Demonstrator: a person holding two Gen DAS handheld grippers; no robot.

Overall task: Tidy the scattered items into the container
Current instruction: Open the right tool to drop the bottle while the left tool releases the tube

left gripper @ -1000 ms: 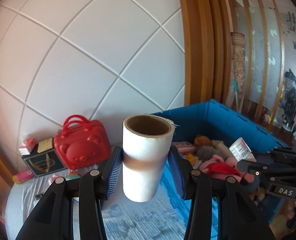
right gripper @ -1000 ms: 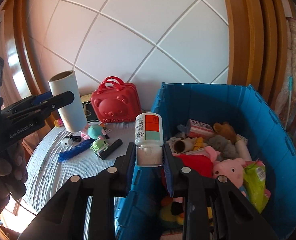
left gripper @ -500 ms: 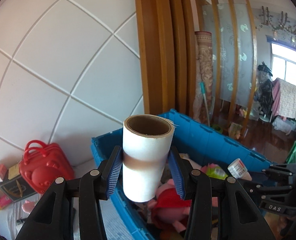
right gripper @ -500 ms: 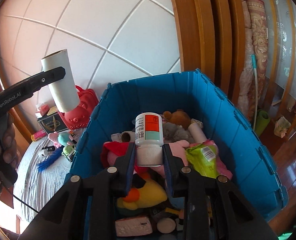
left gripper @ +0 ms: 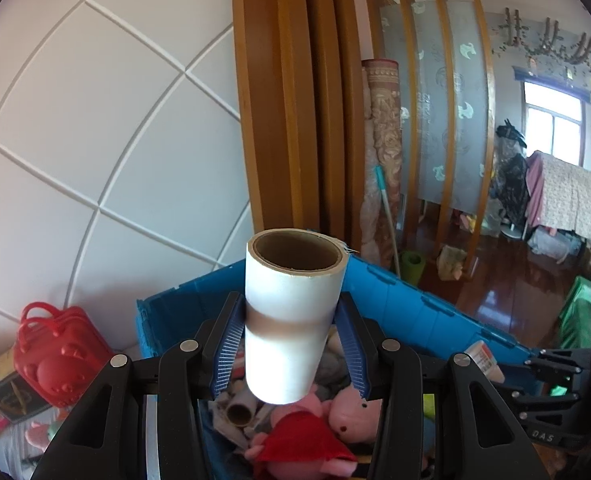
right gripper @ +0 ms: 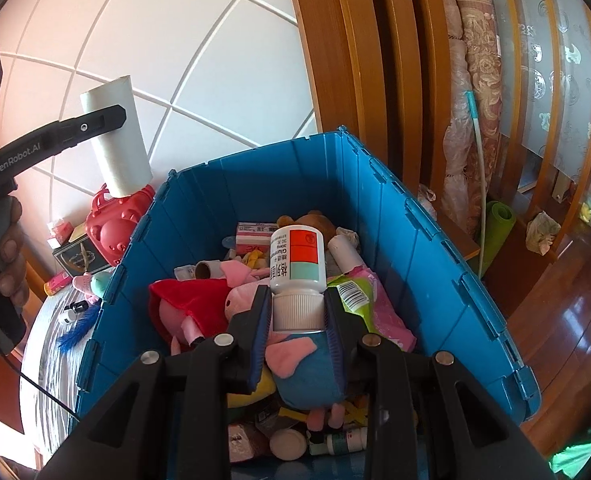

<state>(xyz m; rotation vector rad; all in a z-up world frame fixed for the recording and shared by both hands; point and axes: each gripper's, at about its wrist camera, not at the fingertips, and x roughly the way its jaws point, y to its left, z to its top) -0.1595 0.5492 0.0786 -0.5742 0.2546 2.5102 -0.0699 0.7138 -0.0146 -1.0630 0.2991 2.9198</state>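
Observation:
My left gripper [left gripper: 293,344] is shut on an upright white cardboard tube [left gripper: 293,312], held above the near left corner of the blue crate [left gripper: 411,304]. My right gripper [right gripper: 297,320] is shut on the ribbed cap of a white pill bottle [right gripper: 297,264] with a red and teal label, hovering over the middle of the blue crate [right gripper: 427,248]. In the right wrist view the left gripper [right gripper: 95,124] and the cardboard tube [right gripper: 117,140] show at upper left, beyond the crate's left wall. The pill bottle [left gripper: 485,360] shows at the right in the left wrist view.
The crate holds pink plush pigs [right gripper: 239,300], a red cloth [right gripper: 191,300], a green packet [right gripper: 355,296] and several small boxes. A red bear case [right gripper: 117,228], a dark box [right gripper: 79,258] and a blue feather [right gripper: 75,328] lie on the striped cloth left of it. Wooden frames stand behind.
Both grippers have swung rightward from the cloth side until they are over the crate, each still gripping its item. The red case has slid to the left edge of both views.

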